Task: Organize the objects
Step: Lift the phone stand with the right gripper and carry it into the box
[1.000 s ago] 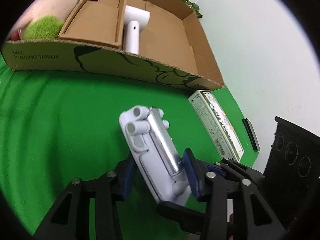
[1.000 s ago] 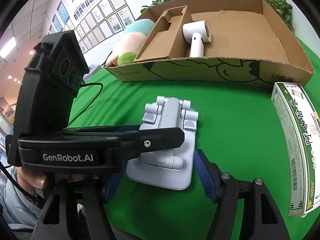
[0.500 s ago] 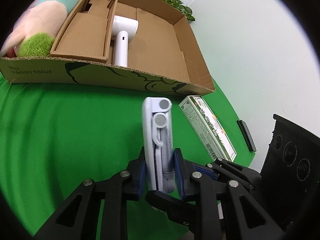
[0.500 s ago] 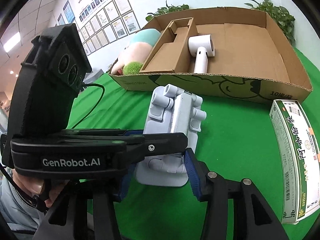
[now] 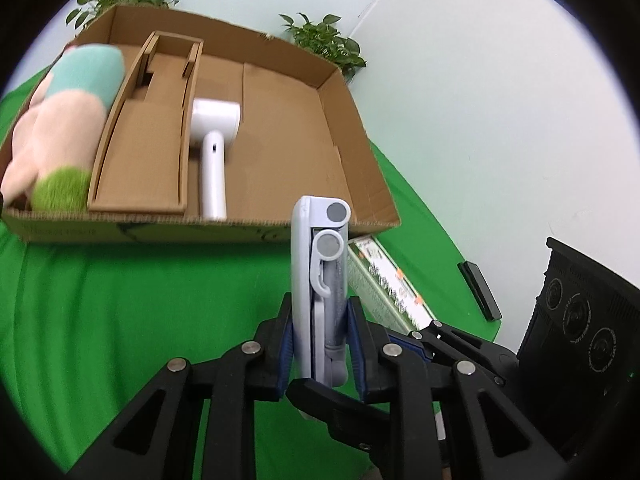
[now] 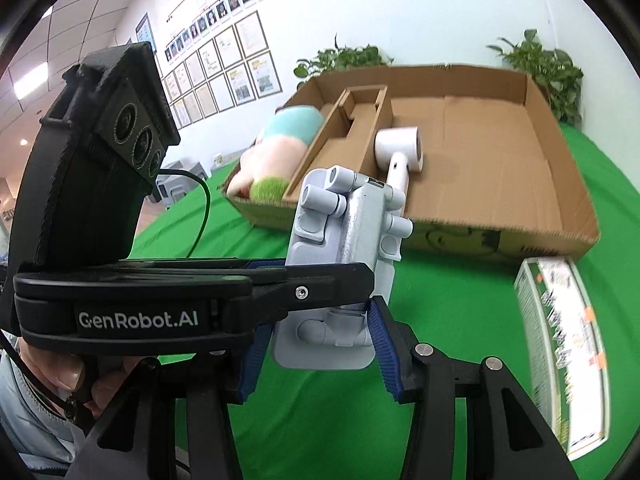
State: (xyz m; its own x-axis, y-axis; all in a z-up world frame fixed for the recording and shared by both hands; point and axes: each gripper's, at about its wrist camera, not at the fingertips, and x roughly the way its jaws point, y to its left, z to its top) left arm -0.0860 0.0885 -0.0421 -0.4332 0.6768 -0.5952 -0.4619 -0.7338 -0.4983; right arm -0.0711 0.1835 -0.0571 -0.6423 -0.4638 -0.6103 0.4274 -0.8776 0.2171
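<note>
A white folding phone stand point(image 5: 320, 264) hangs above the green cloth, edge-on in the left wrist view. My left gripper point(image 5: 320, 332) is shut on its thin lower part, one blue pad on each flat face. In the right wrist view the stand point(image 6: 344, 232) shows its hinged face. My right gripper point(image 6: 318, 340) is shut across the base's width, and the left gripper's black finger point(image 6: 320, 280) crosses in front. The open cardboard box point(image 5: 360, 184) lies just beyond and holds a white hair dryer point(image 5: 214, 152).
The box point(image 6: 560, 184) also holds a cardboard insert point(image 5: 140, 160) and a plush toy point(image 5: 60, 120) at its left end. A green-and-white carton point(image 6: 568, 340) lies on the cloth to the right, with a small black bar point(image 5: 478, 296) near the table edge. Plants stand behind.
Both grippers have closed on the stand and raised it off the cloth. It has turned from lying flat to standing on edge, and the box now looks lower and farther.
</note>
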